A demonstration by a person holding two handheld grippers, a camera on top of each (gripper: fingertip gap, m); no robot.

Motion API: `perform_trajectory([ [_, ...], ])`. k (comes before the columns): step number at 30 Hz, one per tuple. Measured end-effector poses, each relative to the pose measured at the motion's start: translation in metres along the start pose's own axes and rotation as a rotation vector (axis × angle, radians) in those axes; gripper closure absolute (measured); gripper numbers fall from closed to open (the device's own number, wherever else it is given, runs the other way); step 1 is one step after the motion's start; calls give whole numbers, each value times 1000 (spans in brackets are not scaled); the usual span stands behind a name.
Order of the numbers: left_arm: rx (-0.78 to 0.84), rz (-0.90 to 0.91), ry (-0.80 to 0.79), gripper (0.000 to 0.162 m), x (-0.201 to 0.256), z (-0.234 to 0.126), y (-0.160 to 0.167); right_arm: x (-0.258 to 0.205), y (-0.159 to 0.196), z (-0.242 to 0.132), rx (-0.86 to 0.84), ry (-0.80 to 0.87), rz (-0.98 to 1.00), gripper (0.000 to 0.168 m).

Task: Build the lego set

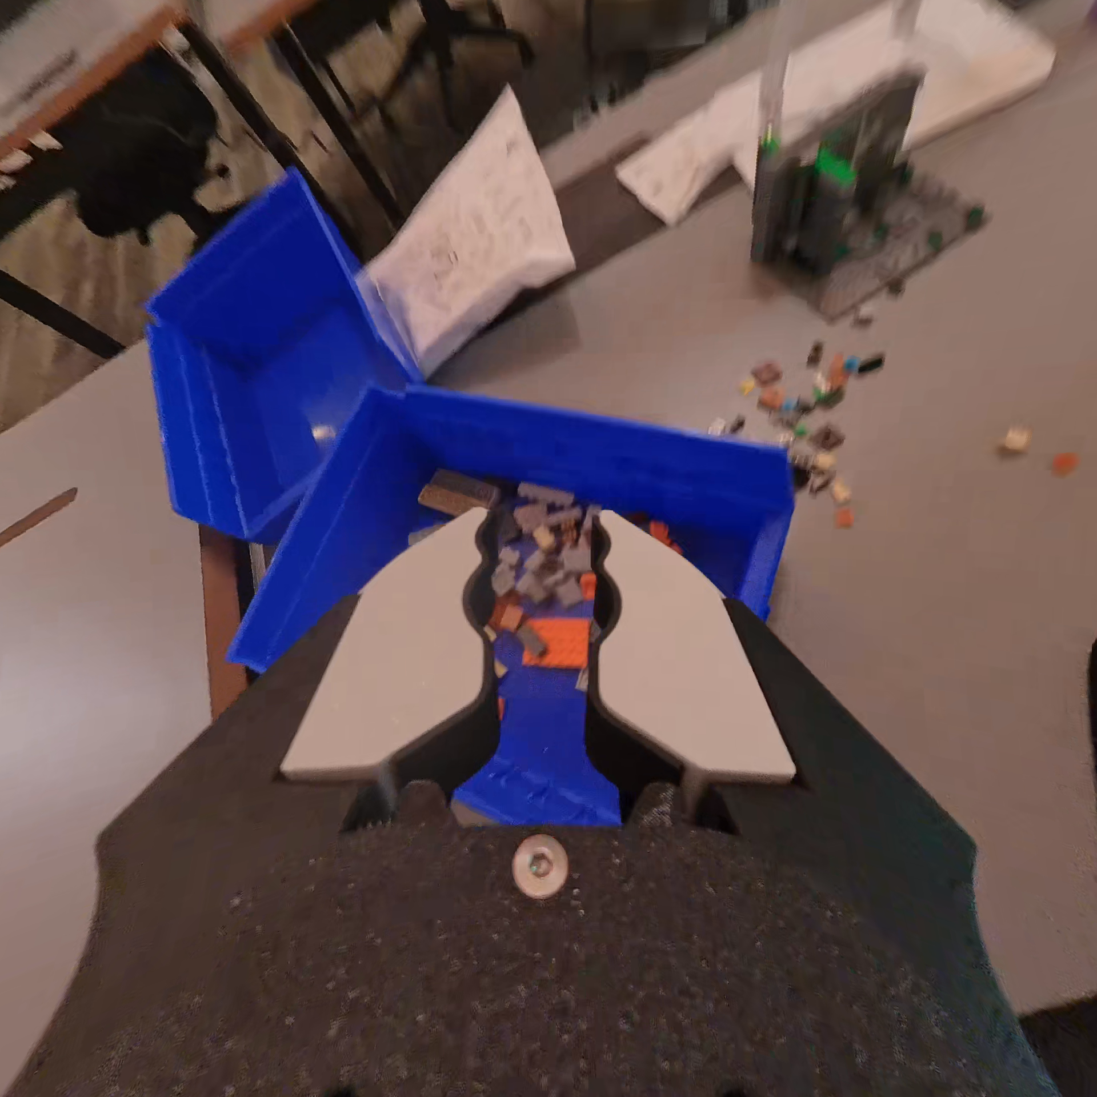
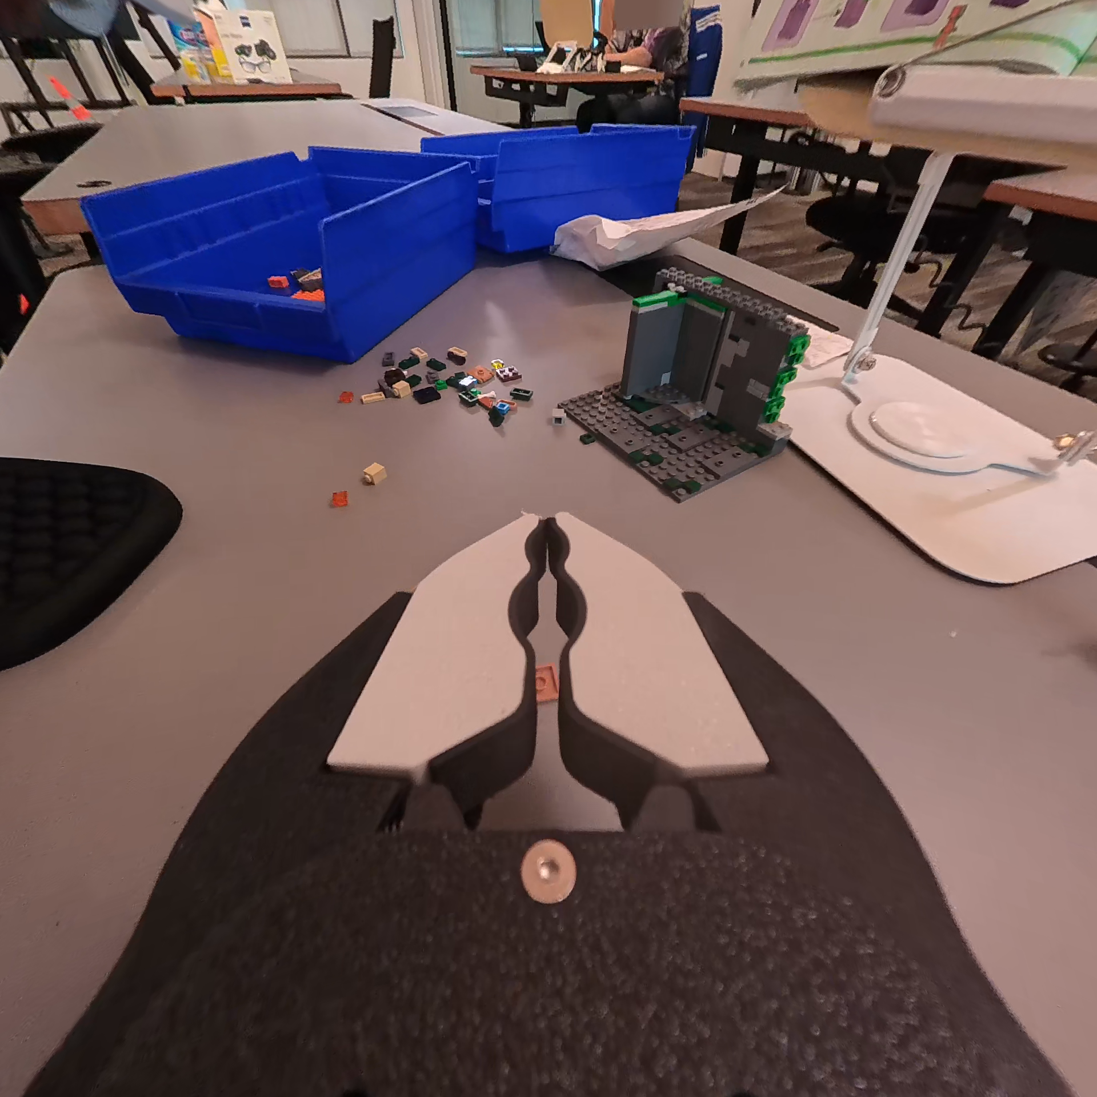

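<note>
In the left wrist view my left gripper (image 1: pixel 540 517) is open and empty, hovering over a blue bin (image 1: pixel 593 442) that holds a heap of grey, brown and orange Lego pieces (image 1: pixel 543 573). In the right wrist view my right gripper (image 2: pixel 546 522) is shut, tips together, low over the grey table. A small brown plate (image 2: pixel 545 682) shows through the gap behind the tips; I cannot tell whether it is held or lies beneath. The partly built grey Lego wall with green bits on its baseplate (image 2: pixel 712 368) stands ahead to the right. It also shows, blurred, in the left wrist view (image 1: pixel 831 196).
Loose small pieces (image 2: pixel 451 380) lie between the bin (image 2: pixel 237 249) and the build, with a tan brick (image 2: pixel 374 473) and an orange stud (image 2: pixel 339 498) nearer. A second blue bin (image 2: pixel 587 178), a crumpled white bag (image 2: pixel 641 231), a white lamp base (image 2: pixel 926 439) and a black mesh chair (image 2: pixel 59 546) surround them. The grippers' ends are close to 45 cm from one another. My right gripper's tips are some 15 cm from the tan brick (image 2: pixel 374 473). Seen from the left wrist view (image 1: pixel 1015 438) as well.
</note>
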State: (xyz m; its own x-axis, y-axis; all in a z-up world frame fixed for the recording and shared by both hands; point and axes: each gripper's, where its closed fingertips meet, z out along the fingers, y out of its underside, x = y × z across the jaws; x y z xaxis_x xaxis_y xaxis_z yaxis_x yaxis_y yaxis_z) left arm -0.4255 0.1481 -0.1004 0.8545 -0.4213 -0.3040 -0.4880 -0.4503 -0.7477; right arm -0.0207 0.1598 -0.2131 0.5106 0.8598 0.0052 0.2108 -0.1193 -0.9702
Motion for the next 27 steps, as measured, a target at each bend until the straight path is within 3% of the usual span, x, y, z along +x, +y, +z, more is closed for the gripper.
perform_trajectory([
  [2,-79,59,40,140,-7,9,17,0,5,3,-15,-2,11,168],
  [4,-132,119,94,162,-9,20,33,-1,9,5,-28,5,7,168],
  [7,-285,185,127,162,-18,37,65,0,12,7,-40,26,-27,168],
  [14,-428,251,218,162,-41,76,109,5,17,12,-55,82,-122,168],
  [16,-440,271,247,149,-43,88,115,8,20,14,-66,99,-135,168],
  [21,-434,346,369,141,-26,114,113,17,19,14,-62,142,-149,168],
  [27,-407,345,506,148,9,145,94,26,18,12,-50,175,-132,168],
])
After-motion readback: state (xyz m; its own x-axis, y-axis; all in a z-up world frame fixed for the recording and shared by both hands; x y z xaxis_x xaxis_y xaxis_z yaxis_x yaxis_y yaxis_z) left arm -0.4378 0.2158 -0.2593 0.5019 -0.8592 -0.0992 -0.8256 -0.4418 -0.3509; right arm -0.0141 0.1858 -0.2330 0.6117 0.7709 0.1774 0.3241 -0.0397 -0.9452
